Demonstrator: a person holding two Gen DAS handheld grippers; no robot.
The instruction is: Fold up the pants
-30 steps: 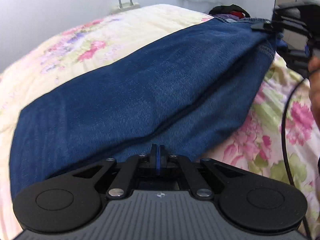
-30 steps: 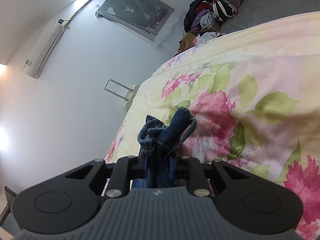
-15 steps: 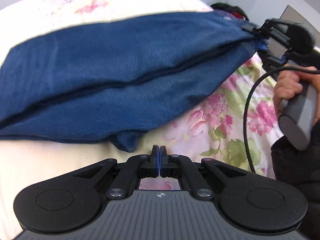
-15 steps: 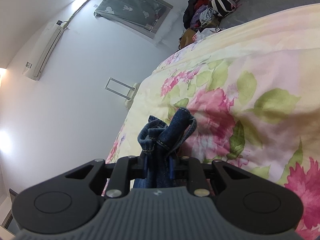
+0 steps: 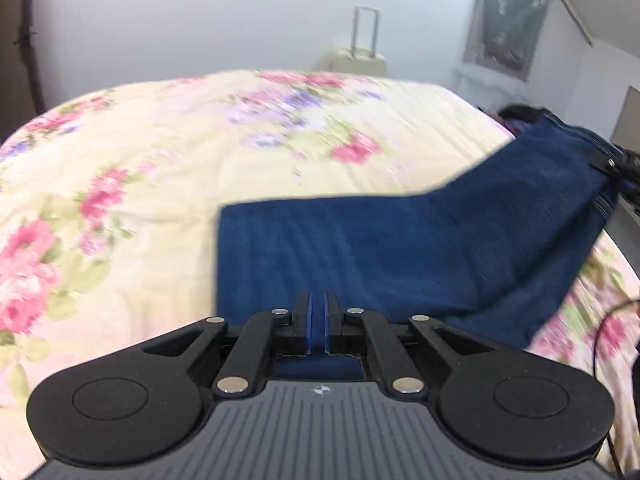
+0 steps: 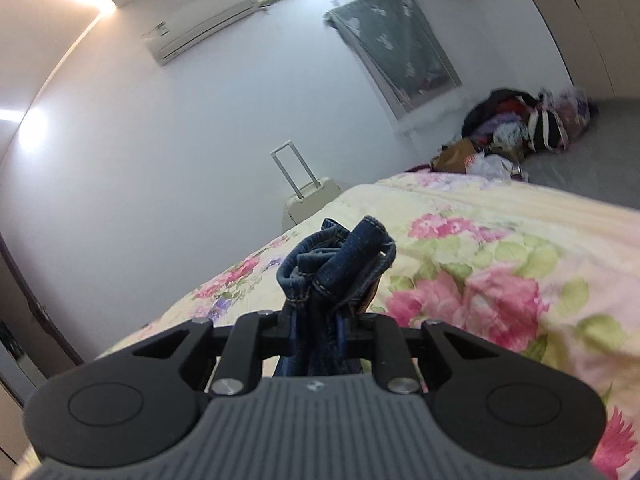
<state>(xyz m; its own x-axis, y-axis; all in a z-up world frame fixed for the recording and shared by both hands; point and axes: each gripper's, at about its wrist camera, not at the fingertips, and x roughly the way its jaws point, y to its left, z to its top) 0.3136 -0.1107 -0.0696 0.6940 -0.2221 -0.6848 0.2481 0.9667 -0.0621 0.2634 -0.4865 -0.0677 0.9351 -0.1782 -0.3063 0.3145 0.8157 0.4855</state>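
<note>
Dark blue denim pants (image 5: 400,248) stretch over the floral bed (image 5: 160,152), from my left gripper (image 5: 316,320) up to the right edge. There the tip of my right gripper (image 5: 618,160) holds their top end. The left jaws are opening: a thin slit shows between the blue pads (image 5: 307,320), with denim seen through it and below. I cannot tell whether cloth lies between the pads. In the right wrist view my right gripper (image 6: 320,316) is closing tighter on a bunched waistband (image 6: 340,264) that sticks up past its fingers.
A cream suitcase (image 5: 360,60) with a raised handle stands against the wall beyond the bed (image 6: 520,240). A pile of clothes (image 6: 520,124) lies on a grey surface at the far right. A black cable (image 5: 600,332) hangs at the right edge.
My left gripper has risen from the bedspread beside the pants to over their near end, and its pads have parted slightly. The right gripper has risen and rolled with the waistband.
</note>
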